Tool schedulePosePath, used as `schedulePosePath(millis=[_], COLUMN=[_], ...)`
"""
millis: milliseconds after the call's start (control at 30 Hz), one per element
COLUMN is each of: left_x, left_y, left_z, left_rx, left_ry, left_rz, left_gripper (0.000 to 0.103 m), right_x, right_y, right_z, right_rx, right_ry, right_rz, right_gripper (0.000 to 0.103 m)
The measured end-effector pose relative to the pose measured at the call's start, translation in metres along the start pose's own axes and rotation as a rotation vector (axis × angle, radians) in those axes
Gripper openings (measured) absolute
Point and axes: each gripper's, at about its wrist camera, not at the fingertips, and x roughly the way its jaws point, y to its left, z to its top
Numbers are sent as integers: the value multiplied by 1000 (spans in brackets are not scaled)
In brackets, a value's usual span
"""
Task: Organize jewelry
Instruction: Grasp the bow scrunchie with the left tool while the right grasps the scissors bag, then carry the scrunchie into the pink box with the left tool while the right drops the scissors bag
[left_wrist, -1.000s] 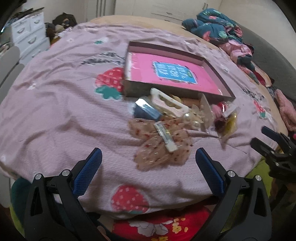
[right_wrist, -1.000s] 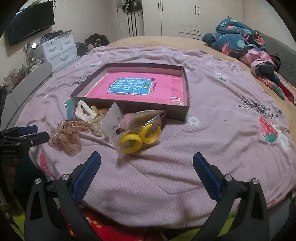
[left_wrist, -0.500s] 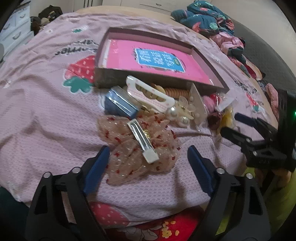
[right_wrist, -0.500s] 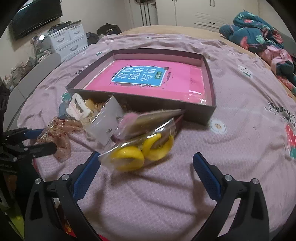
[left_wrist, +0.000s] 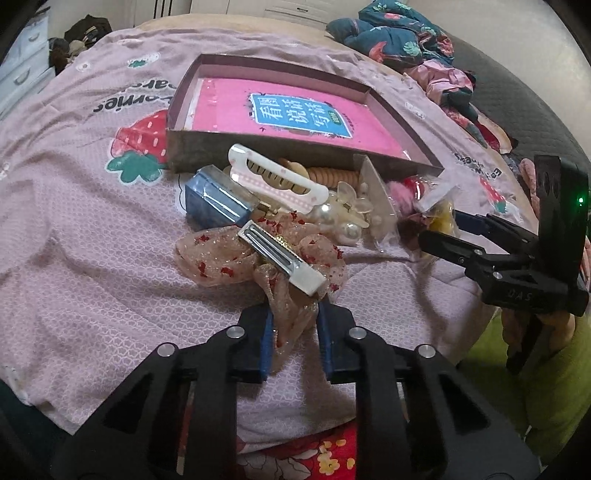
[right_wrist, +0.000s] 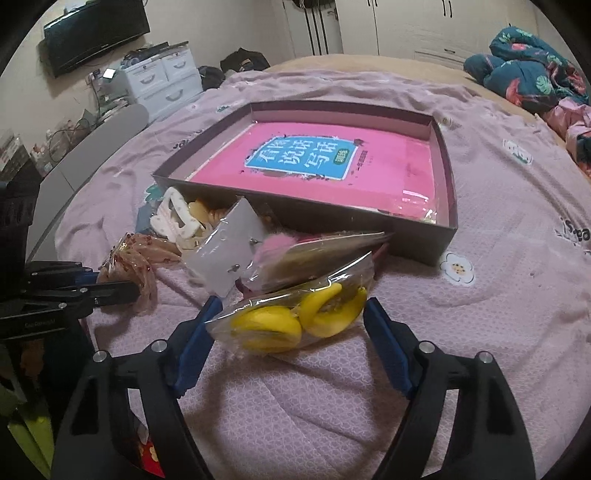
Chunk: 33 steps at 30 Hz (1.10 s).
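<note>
A pile of hair accessories lies on the bed in front of a shallow box (left_wrist: 177, 151) with a pink book inside. My left gripper (left_wrist: 293, 325) is shut on the tail of a sheer pink bow hair clip (left_wrist: 258, 254) with red specks and a white clip bar. My right gripper (right_wrist: 291, 328) is open, its fingers on either side of a clear bag of yellow hoop earrings (right_wrist: 295, 317). The right gripper also shows in the left wrist view (left_wrist: 439, 230), and the left gripper in the right wrist view (right_wrist: 110, 284).
A white claw clip (left_wrist: 273, 177), a blue case (left_wrist: 214, 203), pearl pieces (left_wrist: 347, 225) and a white earring card (right_wrist: 229, 243) lie by the box wall (right_wrist: 332, 218). Folded clothes (right_wrist: 528, 74) sit at the bed's far right. The bed edge is close below both grippers.
Both grippers moved forward to the pile. The left jaws closed on the bow's tail. The right jaws narrowed around the yellow earring bag.
</note>
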Motion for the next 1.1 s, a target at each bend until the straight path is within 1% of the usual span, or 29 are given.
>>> schedulePosePath(millis=[200,333,667,800,900,1100], left_x=[-11,-21,-38,-41,-41,-43], left_y=[-6,-12,-43,-52,-52,-43], left_z=[-2,-3,12,29,42,81], left_rx=[5,11,73,101,100,96], left_ry=[-21,-33,-57,-81,-93,-141], left_rz=[-19,-39,-90,-95,-94,-59], left_gripper=[10,10,10,10,10,10], right_x=[-20,-36,-78,-88,-90,-90], right_y=[-10,-21,-47,-54,-57,-57], right_z=[-3,-5,-15,-13,-6,28], right_rx=[49,90,134,143,146,124], right_ry=[-44,-74,-118,-128,-132,-163], right_rz=[-14,-39,-143,-173,-187,-180], right_gripper=[77,77,77,77,77,77])
